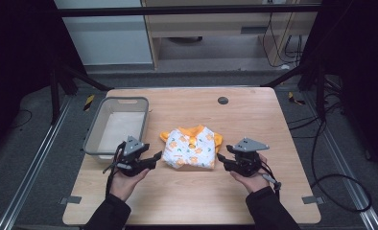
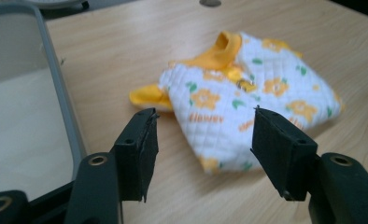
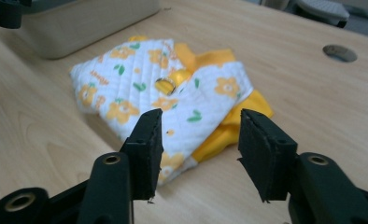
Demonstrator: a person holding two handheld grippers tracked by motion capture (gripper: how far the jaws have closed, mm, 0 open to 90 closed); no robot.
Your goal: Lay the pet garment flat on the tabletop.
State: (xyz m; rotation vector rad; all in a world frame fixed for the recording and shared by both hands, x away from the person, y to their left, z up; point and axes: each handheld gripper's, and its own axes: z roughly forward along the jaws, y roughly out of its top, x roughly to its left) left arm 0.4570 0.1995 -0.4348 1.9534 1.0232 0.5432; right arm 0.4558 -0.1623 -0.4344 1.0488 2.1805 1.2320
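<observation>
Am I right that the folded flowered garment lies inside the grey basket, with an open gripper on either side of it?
Not quite. The folded flowered garment lies on the bare table, beside the grey basket, not inside it, as the high view shows. The left gripper and right gripper do flank it, jaws open.

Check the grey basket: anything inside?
The grey basket shows a bare pale floor. The strip behind its near rim is hidden. The folded baby shirt lies beside it on the table.
</observation>
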